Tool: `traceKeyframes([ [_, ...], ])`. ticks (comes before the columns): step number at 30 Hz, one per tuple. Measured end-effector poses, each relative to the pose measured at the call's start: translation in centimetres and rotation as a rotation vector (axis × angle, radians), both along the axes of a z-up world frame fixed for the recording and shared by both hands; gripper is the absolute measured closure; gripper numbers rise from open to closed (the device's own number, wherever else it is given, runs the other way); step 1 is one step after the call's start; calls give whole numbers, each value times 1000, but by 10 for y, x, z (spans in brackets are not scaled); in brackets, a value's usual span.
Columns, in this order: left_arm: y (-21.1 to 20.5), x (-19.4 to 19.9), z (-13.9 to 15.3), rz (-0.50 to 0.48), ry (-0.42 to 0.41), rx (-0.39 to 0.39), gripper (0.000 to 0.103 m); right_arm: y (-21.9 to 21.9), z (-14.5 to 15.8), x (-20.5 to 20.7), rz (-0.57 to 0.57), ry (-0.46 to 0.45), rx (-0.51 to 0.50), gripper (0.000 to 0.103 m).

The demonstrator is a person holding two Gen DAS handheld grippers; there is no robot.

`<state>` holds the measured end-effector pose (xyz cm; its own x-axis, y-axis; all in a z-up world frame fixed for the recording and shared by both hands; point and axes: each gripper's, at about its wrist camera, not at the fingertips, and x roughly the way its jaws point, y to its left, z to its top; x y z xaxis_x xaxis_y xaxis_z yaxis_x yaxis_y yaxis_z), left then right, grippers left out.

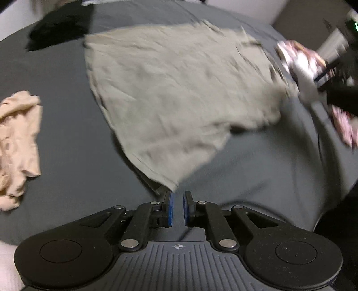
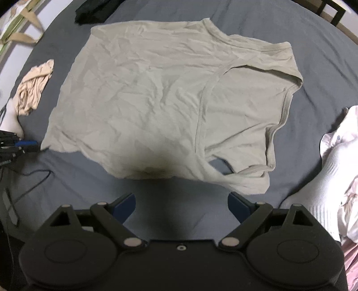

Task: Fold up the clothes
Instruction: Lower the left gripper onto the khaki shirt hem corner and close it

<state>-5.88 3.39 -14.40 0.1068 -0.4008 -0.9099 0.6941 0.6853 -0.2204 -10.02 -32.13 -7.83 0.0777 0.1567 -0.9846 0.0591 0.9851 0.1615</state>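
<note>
— Two grippers in view; any writing or brand on them, or on the clothes?

— None I can read. The left gripper (image 1: 177,201) bears only a small crosshair mark on its ribbed body, and the grey-green T-shirt (image 2: 156,89) is plain.

— Where does the shirt lie?

— Spread flat on the dark grey bed sheet (image 2: 324,67), wrinkled, its collar and sleeves toward the right side of the right wrist view. One lower corner sits just ahead of the left gripper's blue pads (image 1: 170,206).

— And the poses?

— Left gripper is low over the sheet, jaws narrowed to a thin gap with no cloth between them. The right gripper (image 2: 181,202) hovers just short of the shirt's near edge, jaws spread wide, holding nothing.

— Other things?

— A crumpled beige garment (image 2: 33,87) to the left, a black garment (image 2: 91,10) at the far edge, pink-and-white bedding (image 2: 340,156) on the right.
</note>
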Motion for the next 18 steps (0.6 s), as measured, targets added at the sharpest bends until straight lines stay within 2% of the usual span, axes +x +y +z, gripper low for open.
traceKeyframes([
  [4, -6, 0, -2, -8, -54, -18, 96, 13, 1, -2, 46, 14, -9, 13],
  [8, -6, 3, -1, -9, -112, 30, 96, 20, -1, -1, 63, 30, -1, 13],
  [18, -7, -3, 1, -28, -147, 60, 95, 29, -4, 1, 70, 62, 23, 13],
])
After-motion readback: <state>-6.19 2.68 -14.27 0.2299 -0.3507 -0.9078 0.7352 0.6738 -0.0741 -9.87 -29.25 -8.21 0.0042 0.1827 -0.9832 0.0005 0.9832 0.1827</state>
